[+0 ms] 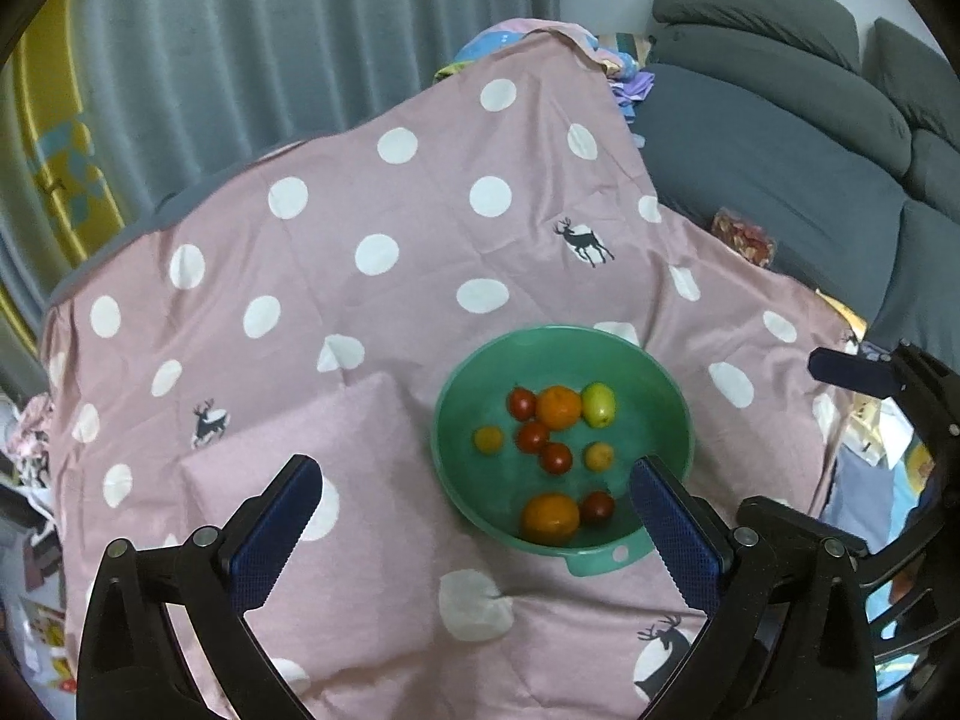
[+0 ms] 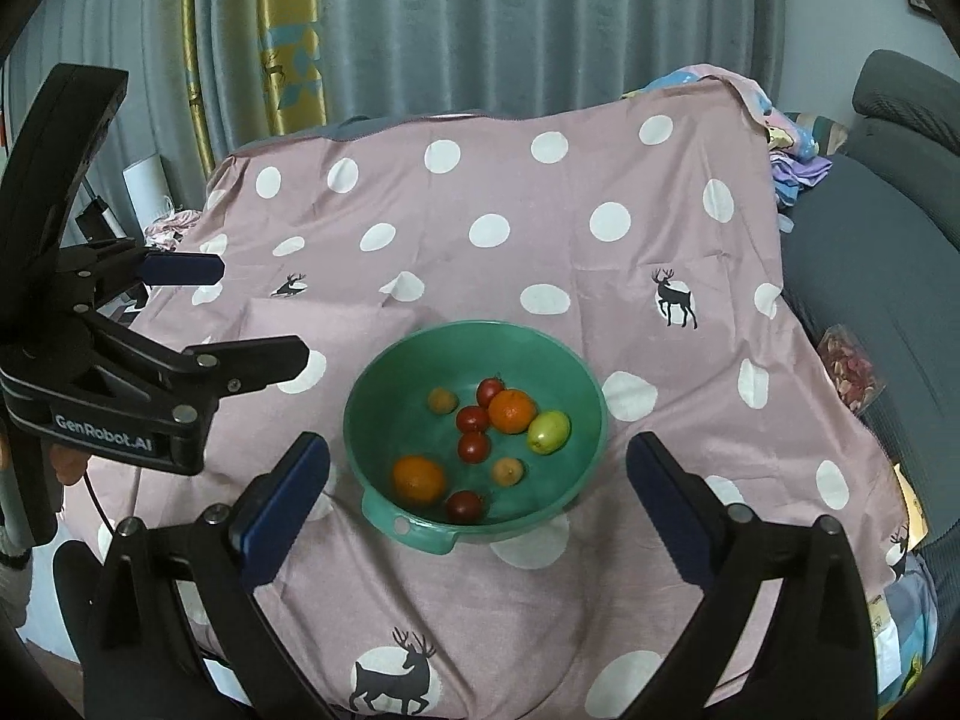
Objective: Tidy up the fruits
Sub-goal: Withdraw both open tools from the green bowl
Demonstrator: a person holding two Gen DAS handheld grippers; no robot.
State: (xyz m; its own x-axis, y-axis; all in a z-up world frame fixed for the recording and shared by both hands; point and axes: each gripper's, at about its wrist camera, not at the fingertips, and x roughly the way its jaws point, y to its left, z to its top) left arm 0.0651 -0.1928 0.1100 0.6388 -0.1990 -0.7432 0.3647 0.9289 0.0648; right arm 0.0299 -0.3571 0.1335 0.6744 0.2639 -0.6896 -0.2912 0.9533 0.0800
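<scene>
A green bowl (image 1: 654,378) (image 2: 372,384) sits on a pink polka-dot cloth (image 1: 390,210) (image 2: 510,192). It holds two oranges (image 1: 551,517) (image 2: 419,479), a green fruit (image 1: 599,403) (image 2: 548,431), several small red fruits (image 1: 557,457) (image 2: 474,447) and small yellow ones (image 1: 599,456) (image 2: 508,470). My left gripper (image 1: 477,495) is open and empty, above the cloth near the bowl's left front; it also shows in the right wrist view (image 2: 264,312). My right gripper (image 2: 477,468) is open and empty, above the bowl's near rim. One right finger (image 1: 852,371) shows at the right edge of the left wrist view.
A flat pink cushion (image 1: 324,450) (image 2: 336,321) lies left of the bowl. A grey sofa (image 1: 810,138) (image 2: 888,228) stands to the right with a bag of red snacks (image 1: 743,235) (image 2: 849,369). Grey curtains (image 1: 270,30) (image 2: 510,18) hang behind. Clutter lies around the table's edges.
</scene>
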